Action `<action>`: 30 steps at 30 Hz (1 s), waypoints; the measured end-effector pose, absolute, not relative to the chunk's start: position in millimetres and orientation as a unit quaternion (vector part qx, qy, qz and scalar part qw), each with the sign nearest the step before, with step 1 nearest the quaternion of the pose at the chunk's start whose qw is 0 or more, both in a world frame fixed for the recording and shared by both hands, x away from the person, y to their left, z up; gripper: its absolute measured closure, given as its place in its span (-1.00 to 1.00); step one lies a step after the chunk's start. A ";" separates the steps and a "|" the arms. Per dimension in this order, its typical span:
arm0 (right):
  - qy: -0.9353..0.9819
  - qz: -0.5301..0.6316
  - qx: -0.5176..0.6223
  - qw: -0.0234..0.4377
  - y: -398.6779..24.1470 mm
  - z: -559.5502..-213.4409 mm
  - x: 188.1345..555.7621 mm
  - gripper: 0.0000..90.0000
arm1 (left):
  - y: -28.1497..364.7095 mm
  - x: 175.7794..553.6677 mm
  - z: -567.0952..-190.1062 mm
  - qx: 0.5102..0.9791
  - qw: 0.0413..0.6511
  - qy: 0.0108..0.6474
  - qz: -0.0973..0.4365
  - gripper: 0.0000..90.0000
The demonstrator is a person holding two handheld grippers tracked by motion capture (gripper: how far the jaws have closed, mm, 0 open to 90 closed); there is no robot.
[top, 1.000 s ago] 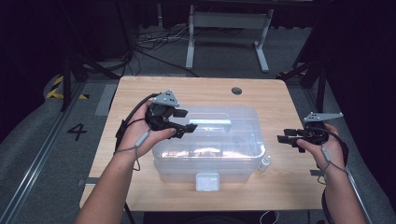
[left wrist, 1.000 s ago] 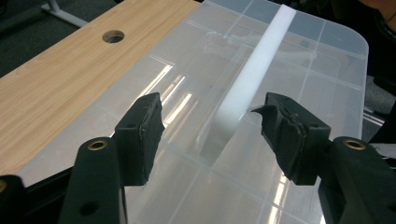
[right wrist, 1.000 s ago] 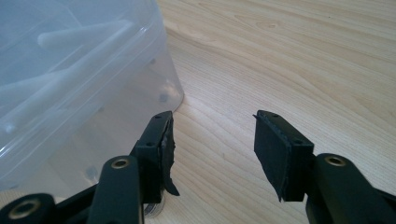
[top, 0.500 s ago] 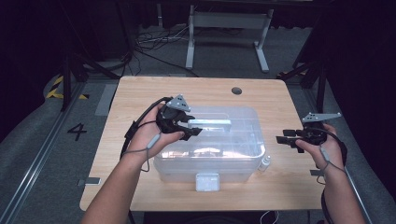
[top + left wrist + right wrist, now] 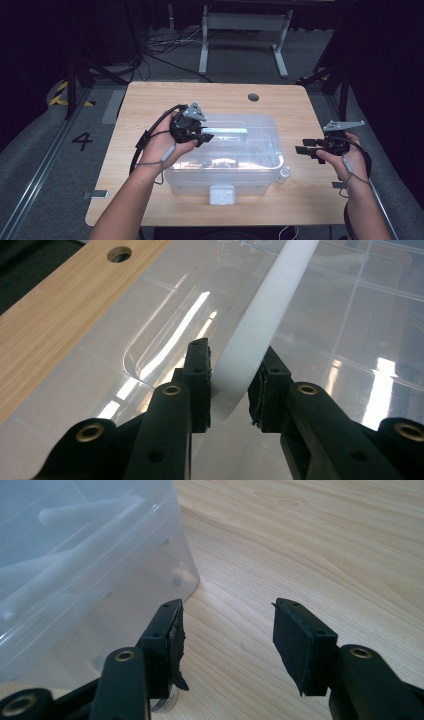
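Contents of the clear bin (image 5: 250, 170): dark shapes behind the front wall, too blurred through the plastic to identify. White handle (image 5: 260, 325) on the bin's lid: far end cut by the top edge in the left gripper view. Small white label (image 5: 222, 194) on the bin's front: print too small to read.

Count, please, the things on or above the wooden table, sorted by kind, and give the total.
Clear plastic boxes: 1, the clear box with a white handle on its lid
Hand-held grippers: 2, the left gripper at the handle, the right gripper beside the box
White front latches: 1, the latch
Total: 4
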State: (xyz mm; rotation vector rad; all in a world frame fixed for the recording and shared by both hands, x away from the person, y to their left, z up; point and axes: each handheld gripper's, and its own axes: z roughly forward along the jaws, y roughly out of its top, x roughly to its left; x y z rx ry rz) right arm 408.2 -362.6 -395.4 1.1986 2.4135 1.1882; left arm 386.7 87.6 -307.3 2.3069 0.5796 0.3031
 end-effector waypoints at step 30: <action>0.806 0.405 0.415 0.119 -375.4 -390.8 386.3 0.09 | 85.5 402.5 -289.2 0.906 0.340 0.233 0.098 0.64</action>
